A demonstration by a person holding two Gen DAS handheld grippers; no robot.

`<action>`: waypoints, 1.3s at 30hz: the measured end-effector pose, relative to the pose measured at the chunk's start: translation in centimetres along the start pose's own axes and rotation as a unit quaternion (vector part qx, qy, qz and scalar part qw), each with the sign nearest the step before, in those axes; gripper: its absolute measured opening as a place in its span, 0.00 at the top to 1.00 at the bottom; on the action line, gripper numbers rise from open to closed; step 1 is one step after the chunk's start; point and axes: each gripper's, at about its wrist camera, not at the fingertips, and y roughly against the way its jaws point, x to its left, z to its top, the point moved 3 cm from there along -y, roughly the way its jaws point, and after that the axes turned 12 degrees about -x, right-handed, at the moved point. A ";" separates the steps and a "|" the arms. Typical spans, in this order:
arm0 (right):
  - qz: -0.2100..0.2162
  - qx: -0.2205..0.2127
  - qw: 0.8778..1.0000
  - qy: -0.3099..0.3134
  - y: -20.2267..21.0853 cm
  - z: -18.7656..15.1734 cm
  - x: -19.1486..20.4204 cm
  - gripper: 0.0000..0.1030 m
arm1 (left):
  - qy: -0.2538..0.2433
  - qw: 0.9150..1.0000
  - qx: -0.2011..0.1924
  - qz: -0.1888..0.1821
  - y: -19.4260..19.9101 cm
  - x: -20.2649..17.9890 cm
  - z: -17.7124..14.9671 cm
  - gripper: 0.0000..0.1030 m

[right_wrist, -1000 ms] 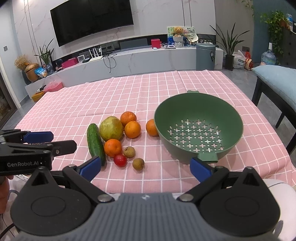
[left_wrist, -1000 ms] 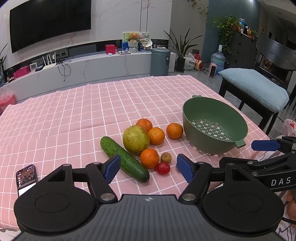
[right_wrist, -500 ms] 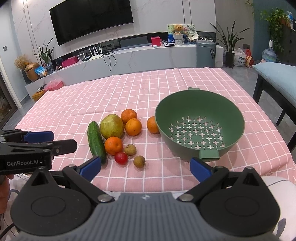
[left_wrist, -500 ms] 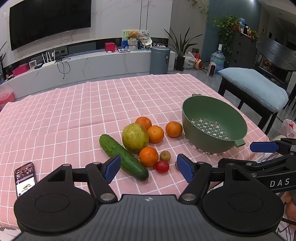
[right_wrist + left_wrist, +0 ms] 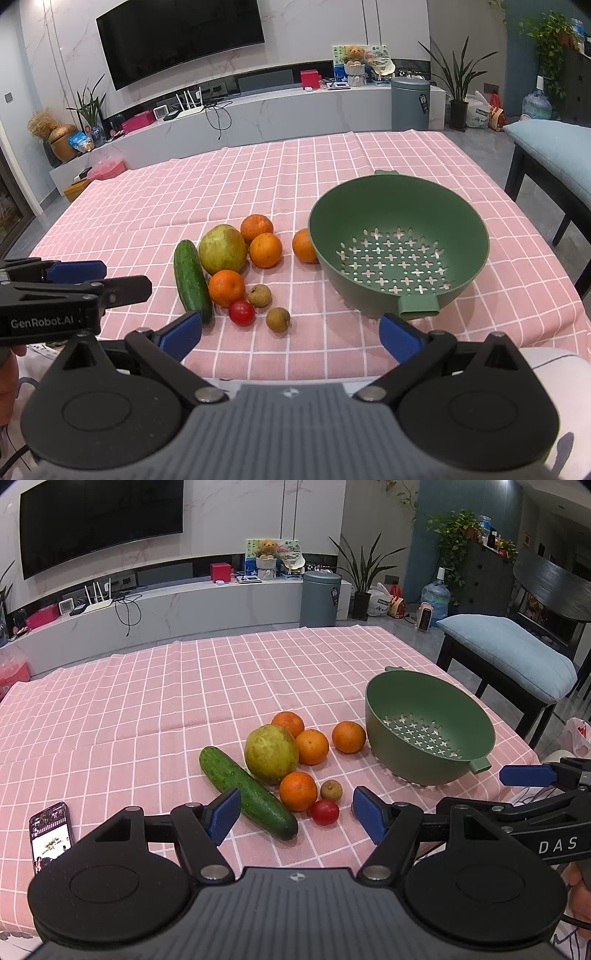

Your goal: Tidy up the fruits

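Start of the fruit sort, seen along both tools. Over the last second almost nothing changes: the produce drifts slightly within both wrist views, so I read only a small shift of my two tools, not a committed reach. Nothing is picked up and no fruit moves on the worktop (image 5: 147, 709).

My left hand-held gripper (image 5: 295, 812) hangs with its fingers apart and empty. Just ahead of it, between the blue pads, lie the cucumber (image 5: 247, 792), a near orange (image 5: 298, 791), a red tomato (image 5: 325, 811) and a small brown fruit (image 5: 331, 789); beyond these sit the large green-yellow fruit (image 5: 271, 754) and three more oranges. A phone (image 5: 50, 836) lies to its left.

My right hand-held gripper (image 5: 291, 336) is likewise spread wide and holds nothing. The green colander (image 5: 399, 243) stands ahead and to its right, empty, with one orange (image 5: 304, 245) touching or just beside its wall. A second small brown fruit (image 5: 277, 319) lies straight ahead of it.

Judgement: the task is still unstarted; every piece remains outside the colander, and the left tool appears best placed for a first pick from the near cluster.
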 end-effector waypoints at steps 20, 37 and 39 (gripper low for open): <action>-0.002 0.002 1.000 0.000 -0.1 -0.1 -0.1 0.05 | 0.004 1.000 0.002 0.002 0.0 0.3 0.1 0.21; 0.029 -0.009 0.999 0.028 -1.5 0.7 0.9 0.05 | 0.029 0.999 0.027 0.001 -1.3 2.4 0.3 0.34; 0.031 -0.011 0.999 0.036 -2.2 1.0 1.4 0.06 | 0.047 0.998 0.037 0.003 -1.9 3.2 0.3 0.42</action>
